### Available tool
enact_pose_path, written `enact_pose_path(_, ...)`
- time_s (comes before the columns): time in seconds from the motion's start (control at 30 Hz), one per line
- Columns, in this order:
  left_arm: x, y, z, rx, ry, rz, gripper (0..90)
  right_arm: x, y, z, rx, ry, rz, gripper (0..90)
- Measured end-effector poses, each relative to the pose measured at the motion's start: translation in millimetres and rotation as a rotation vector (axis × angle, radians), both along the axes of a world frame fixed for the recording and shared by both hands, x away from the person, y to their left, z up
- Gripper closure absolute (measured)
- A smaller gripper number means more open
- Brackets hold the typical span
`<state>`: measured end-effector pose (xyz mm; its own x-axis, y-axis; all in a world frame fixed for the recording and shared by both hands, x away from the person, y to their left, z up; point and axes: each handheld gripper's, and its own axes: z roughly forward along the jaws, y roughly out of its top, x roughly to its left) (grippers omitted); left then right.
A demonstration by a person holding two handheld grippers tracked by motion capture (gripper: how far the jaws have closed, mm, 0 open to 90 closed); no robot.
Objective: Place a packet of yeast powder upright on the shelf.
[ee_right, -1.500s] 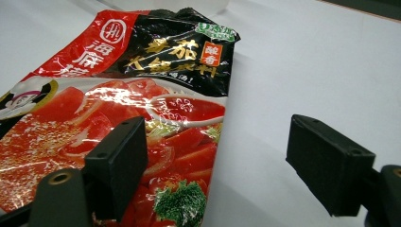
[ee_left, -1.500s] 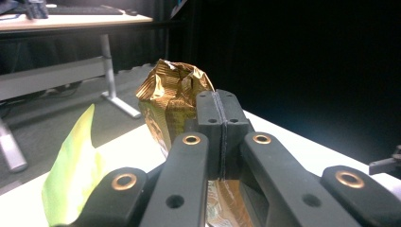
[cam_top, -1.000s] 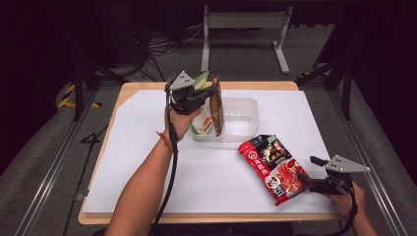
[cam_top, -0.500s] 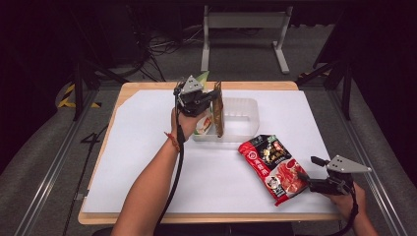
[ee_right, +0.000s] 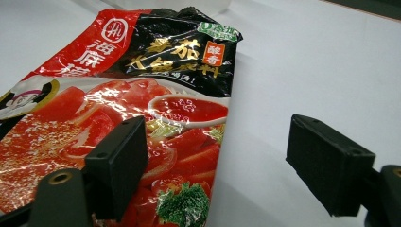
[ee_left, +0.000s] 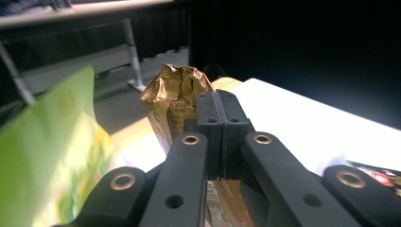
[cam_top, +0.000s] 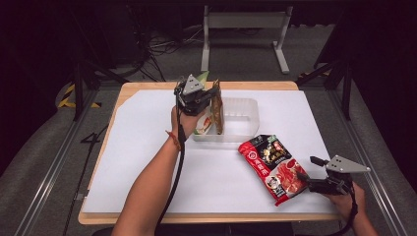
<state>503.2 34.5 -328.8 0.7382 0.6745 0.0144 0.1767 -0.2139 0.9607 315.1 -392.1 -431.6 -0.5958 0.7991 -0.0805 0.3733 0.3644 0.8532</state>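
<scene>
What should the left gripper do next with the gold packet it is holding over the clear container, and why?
Probably lower it a little and only then open. The left gripper is shut on the gold packet, which hangs upright with its lower end inside the clear container, beside a packet already lying in there. Letting go from this height might tip it over the rim.

Brightly lit from above across the white table (cam_top: 147,162), dark all around, with soft shadows under the forearm. Sharp glare on the red packet (ee_right: 118,109) up close. Blurred and out of focus on the green bag (ee_left: 52,151) at the left; jaws nearest the lens slightly soft.
</scene>
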Motion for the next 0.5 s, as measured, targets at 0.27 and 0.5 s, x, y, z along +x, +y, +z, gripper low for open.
enact_pose_path(0.27, 3.4, -10.1, -7.3, 0.031, -0.001, 0.032, 89.8, -0.8, -2.4, 0.0, 0.006, -0.002, -0.003, 21.7)
enact_pose_path(0.5, -4.2, -5.6, -15.1, 0.027, 0.014, -0.007, 89.6, -0.1, -1.6, -0.1, 0.005, -0.001, -0.003, 21.7)
